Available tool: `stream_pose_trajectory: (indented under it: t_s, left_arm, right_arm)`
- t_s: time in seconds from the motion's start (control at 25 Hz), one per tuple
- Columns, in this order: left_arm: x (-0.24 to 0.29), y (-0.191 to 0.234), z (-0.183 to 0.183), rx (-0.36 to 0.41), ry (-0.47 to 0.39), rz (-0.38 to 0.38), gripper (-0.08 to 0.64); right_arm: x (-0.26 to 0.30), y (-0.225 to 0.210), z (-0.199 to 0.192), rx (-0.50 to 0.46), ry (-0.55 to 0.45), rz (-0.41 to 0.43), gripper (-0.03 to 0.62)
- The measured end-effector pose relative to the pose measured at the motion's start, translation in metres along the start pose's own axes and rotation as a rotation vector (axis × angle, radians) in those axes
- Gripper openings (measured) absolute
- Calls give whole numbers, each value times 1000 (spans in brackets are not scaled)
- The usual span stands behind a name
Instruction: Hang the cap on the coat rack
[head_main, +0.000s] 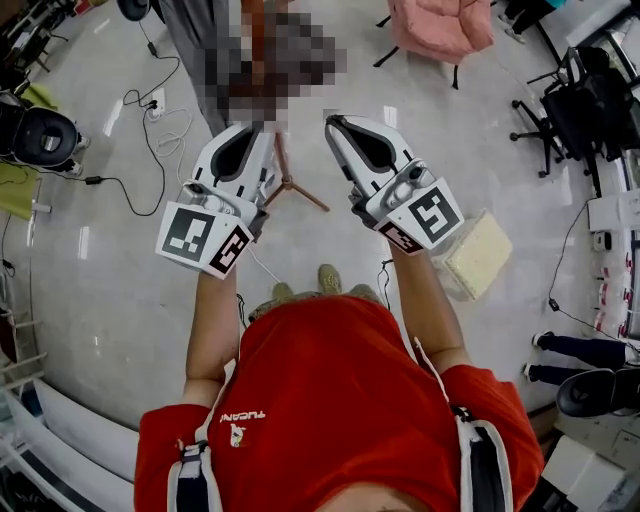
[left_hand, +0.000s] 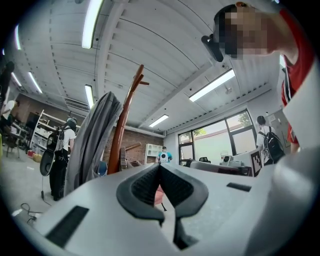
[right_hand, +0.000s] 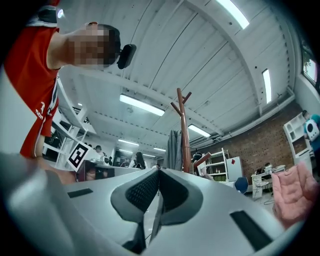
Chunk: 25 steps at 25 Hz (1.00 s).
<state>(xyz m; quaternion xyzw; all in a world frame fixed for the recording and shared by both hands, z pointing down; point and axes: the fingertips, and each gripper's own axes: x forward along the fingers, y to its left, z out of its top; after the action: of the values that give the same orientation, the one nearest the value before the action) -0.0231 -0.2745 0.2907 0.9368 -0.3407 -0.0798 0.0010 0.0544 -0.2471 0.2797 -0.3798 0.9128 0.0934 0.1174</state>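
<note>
Two shut, empty tongs, left gripper (head_main: 264, 131) and right gripper (head_main: 332, 121), hover by the rack (left_hand: 125, 120), where the cap, perhaps hidden behind the coat (left_hand: 92, 135), may sit loose and fall.

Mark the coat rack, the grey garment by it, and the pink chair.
coat rack (right_hand: 184, 132), right gripper view, middle of the wooden pole
grey garment (left_hand: 92, 140), left gripper view, middle of the hanging cloth
pink chair (head_main: 440, 25), head view, pink upholstery
</note>
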Motion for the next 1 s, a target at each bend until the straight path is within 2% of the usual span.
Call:
stream_pose_trajectory:
  t_s: [0.4,1.0]
  left_arm:
    - [-11,-6,0,-11,-1,-32,8]
    - [-11,-2,1,-7,4,-59,8]
  right_arm:
    - [-2,21,-2,-5,4,-20,23]
    - [-2,18,-6,21,-6,-46,23]
